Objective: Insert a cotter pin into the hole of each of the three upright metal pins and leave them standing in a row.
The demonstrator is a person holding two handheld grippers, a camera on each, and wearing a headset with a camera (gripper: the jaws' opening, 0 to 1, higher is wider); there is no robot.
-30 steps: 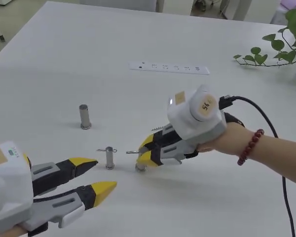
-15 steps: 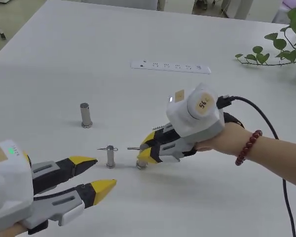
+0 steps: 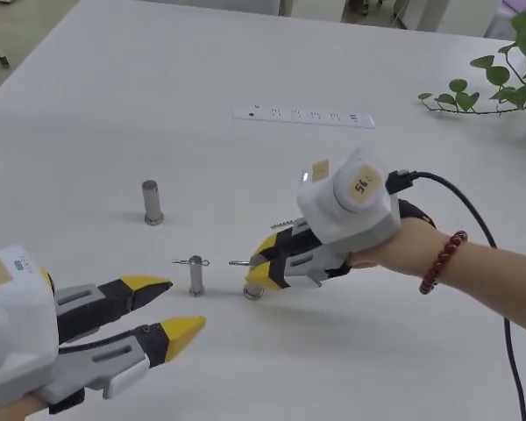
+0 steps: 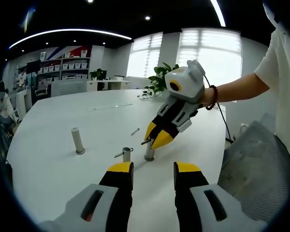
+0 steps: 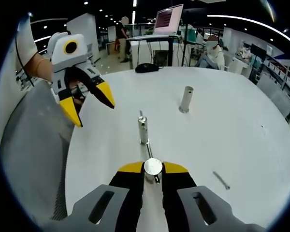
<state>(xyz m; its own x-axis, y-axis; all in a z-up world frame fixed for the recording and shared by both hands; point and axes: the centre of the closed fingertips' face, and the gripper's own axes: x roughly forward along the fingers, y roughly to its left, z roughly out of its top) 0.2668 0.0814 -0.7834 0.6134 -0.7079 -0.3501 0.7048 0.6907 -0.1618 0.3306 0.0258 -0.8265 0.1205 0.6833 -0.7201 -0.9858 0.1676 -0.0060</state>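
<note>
The left gripper [image 3: 171, 307] and right gripper [image 3: 261, 263] are grey and black with yellow jaw tips. The cotter pin [image 3: 238, 262] at the right gripper's tips is silver. So are the near pin [image 3: 252, 289] below them, the middle pin [image 3: 195, 276] between the grippers and the far pin [image 3: 152, 203] beyond the left gripper. The table [image 3: 114, 105] is white. The bracelet [image 3: 443, 260] behind the right gripper is dark red.

Left gripper [image 3: 180, 305] near left, held low, jaws apart, pointing right. Right gripper [image 3: 259, 266] angled down and left, jaws pinched on a metal pin [image 5: 153, 169].
</note>
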